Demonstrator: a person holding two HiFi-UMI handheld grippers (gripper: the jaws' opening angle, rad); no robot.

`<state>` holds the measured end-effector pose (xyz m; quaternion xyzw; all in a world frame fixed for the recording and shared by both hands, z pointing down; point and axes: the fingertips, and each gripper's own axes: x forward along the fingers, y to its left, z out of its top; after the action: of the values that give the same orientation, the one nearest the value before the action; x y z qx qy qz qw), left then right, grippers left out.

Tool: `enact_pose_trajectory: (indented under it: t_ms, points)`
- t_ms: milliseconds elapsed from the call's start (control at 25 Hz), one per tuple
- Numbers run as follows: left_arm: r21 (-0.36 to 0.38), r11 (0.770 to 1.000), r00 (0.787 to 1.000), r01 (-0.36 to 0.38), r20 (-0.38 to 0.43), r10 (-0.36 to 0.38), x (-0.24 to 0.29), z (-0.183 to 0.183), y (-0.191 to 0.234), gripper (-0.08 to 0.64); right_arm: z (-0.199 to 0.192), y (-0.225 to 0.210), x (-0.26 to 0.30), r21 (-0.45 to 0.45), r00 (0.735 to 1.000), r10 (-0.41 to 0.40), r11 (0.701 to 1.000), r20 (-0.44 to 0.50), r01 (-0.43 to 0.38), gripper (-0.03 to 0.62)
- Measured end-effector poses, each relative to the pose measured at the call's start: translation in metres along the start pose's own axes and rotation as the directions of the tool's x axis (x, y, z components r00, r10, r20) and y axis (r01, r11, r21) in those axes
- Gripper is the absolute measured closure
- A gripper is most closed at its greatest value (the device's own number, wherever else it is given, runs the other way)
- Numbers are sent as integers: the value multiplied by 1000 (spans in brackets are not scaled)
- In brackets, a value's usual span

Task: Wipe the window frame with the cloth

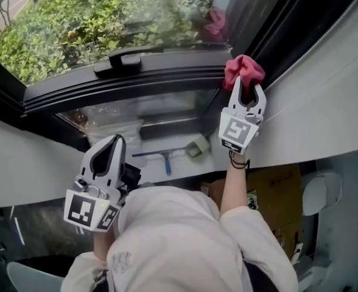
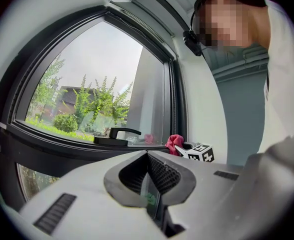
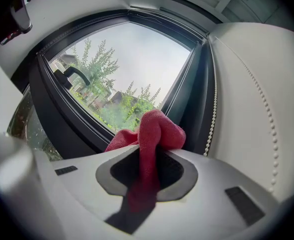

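Two grippers are up at the window. The right gripper (image 1: 247, 87) has its jaws clamped on a red cloth (image 1: 243, 70), whose bunched end sits at the right end of the dark window frame (image 1: 136, 84), near a bead cord (image 3: 214, 109). The left gripper (image 1: 113, 143) hangs lower, well apart, jaws closed together on nothing. A blue squeegee (image 1: 165, 157) lies on the sill (image 1: 185, 166) below.

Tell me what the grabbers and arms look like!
The left gripper and right gripper are light grey with dark ribbed lining inside the jaws. Each carries a cube of black-and-white square markers. A pale top leaves the forearms bare; a dark band circles the right wrist.
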<state>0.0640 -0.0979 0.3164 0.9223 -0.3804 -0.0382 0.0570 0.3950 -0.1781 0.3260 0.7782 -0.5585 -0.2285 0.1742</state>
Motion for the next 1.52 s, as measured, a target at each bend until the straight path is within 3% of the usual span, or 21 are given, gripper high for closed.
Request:
enact_pose_trajectory:
  t_ms: [200, 400, 1200, 1520]
  points:
    - [39, 996, 996, -76, 38, 75, -13, 10, 20, 552, 3, -4, 6, -5, 1000, -3, 1000, 11, 3, 506]
    - [29, 993, 993, -114, 20, 113, -29, -1, 24, 552, 0, -2, 1, -5, 1000, -9, 1000, 4, 9, 506]
    - [10, 997, 997, -70, 27, 70, -27, -2, 13, 551, 1, 0, 1, -8, 1000, -12, 1000, -1, 12, 507]
    - [-6, 998, 997, -67, 26, 67, -29, -7, 17, 552, 5, 0, 0, -3, 998, 43, 999, -46, -43, 506]
